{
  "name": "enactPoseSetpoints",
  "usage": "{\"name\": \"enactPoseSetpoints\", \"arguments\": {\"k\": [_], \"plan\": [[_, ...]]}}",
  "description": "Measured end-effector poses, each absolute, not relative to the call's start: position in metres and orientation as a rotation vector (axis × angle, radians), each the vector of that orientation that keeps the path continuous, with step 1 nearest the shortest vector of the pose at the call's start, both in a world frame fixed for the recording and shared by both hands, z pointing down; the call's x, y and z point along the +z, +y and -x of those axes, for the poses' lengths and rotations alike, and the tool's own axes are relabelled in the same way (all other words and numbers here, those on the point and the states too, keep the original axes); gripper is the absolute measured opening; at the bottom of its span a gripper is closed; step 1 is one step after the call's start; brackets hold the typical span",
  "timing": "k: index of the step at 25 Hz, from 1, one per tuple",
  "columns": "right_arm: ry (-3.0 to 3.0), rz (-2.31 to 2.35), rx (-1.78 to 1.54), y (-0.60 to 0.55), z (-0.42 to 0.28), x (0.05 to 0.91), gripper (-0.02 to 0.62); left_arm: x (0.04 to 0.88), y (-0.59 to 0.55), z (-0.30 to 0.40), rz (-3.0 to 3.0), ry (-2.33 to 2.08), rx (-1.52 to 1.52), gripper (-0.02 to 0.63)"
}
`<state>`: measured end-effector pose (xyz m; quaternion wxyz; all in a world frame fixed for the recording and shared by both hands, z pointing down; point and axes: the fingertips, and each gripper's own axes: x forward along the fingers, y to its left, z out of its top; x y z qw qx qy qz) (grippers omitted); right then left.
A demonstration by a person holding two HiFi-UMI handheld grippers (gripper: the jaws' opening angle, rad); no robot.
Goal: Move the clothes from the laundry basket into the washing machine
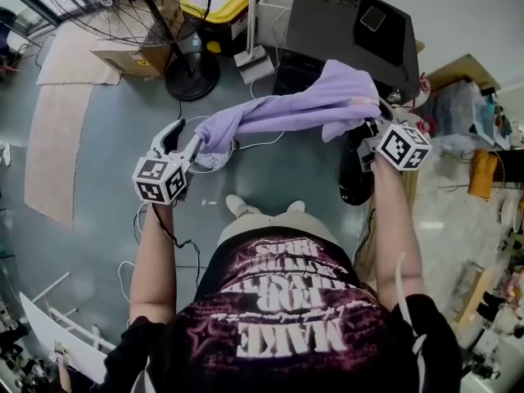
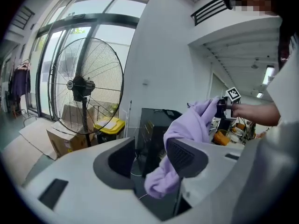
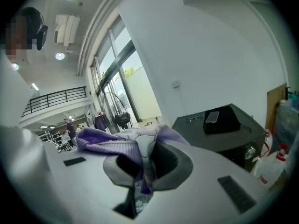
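A lavender garment (image 1: 286,109) stretches in the air between my two grippers in the head view. My right gripper (image 1: 370,127) is shut on its right end, and in the right gripper view the cloth (image 3: 119,141) bunches between the closed jaws of the right gripper (image 3: 145,164). My left gripper (image 1: 182,137) stands open at the garment's left end. In the left gripper view the cloth's tail (image 2: 163,178) hangs loose beside the right finger (image 2: 184,157), unpinched. The black washing machine (image 1: 327,23) stands beyond the garment. A pale round rim (image 1: 219,160), maybe the basket, lies on the floor below.
A large standing fan (image 1: 123,6), a cardboard box (image 1: 131,56) and a yellow-lidded bin (image 1: 217,2) stand at the back left. A phone (image 3: 212,117) lies on the machine's top. Cluttered shelves and bottles (image 1: 467,113) fill the right side. Cables trail over the floor.
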<state>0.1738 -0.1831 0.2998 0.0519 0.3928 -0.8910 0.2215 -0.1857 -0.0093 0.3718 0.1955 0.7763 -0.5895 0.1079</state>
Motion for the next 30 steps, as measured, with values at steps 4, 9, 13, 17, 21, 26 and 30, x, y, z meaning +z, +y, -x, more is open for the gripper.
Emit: {"name": "enactPoseSetpoints", "arguments": {"k": [4,9,13,17,21,26,30], "plan": [[-2.650,-1.291,0.700,-0.191,-0.224,0.309,0.037,0.368,-0.015,0.145,-2.233,-1.607,0.323,0.204],[-2.675,-1.286,0.776,-0.185,-0.258,0.313,0.037,0.349,-0.022,0.089,-2.364,-1.615,0.381,0.168],[-2.744,-1.083,0.798,-0.160,-0.233,0.314,0.037,0.331,-0.036,0.037,-2.428,-1.679,0.381,0.018],[-2.782,-0.900,0.875,-0.138,-0.204,0.317,0.037,0.317,-0.051,-0.021,-2.520,-1.657,0.409,0.012],[-2.800,-0.743,0.904,-0.121,-0.182,0.315,0.038,0.310,-0.062,-0.063,-2.573,-1.616,0.439,0.012],[-2.807,-0.560,0.878,-0.102,-0.166,0.316,0.054,0.314,-0.074,-0.100,-2.584,-1.584,0.496,0.012],[-2.828,-0.452,0.935,-0.094,-0.169,0.316,0.088,0.321,-0.079,-0.127,-2.585,-1.554,0.559,0.012]]}}
